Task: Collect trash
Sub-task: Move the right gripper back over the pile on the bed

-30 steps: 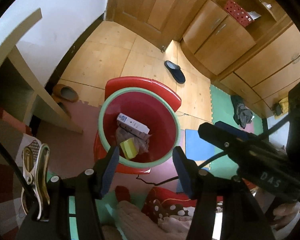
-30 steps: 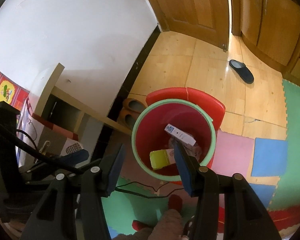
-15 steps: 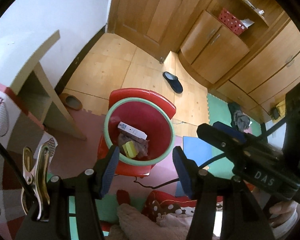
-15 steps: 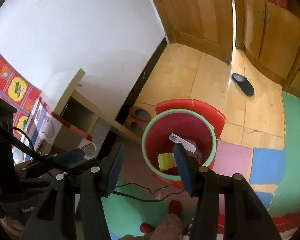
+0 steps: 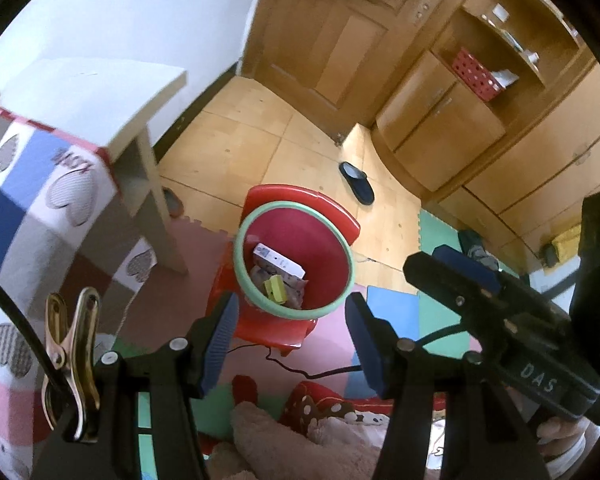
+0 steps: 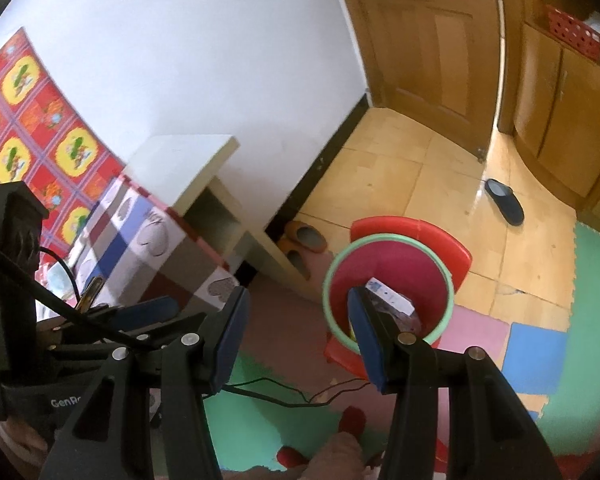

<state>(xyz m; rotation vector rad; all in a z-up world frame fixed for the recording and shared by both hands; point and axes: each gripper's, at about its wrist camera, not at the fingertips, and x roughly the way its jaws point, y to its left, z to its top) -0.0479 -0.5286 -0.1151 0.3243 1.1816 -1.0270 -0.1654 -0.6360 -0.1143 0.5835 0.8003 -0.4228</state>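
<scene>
We see a wooden floor [image 5: 236, 144] with coloured foam mats [image 6: 536, 352], a red stool [image 5: 300, 200] on it, a dark slipper [image 5: 356, 182] beyond the stool, brown slippers [image 6: 306, 236] left of the stool.

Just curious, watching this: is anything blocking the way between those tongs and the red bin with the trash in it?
Nothing visible does. Both left tongs and right tongs hang open and empty above the red bin, whose mouth is uncovered, with a white box and yellow scrap inside.

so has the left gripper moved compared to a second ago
Yes. The left gripper has pulled up and back from the red bin: in its view the bin shows smaller, while more door and white shelf appear.
</scene>
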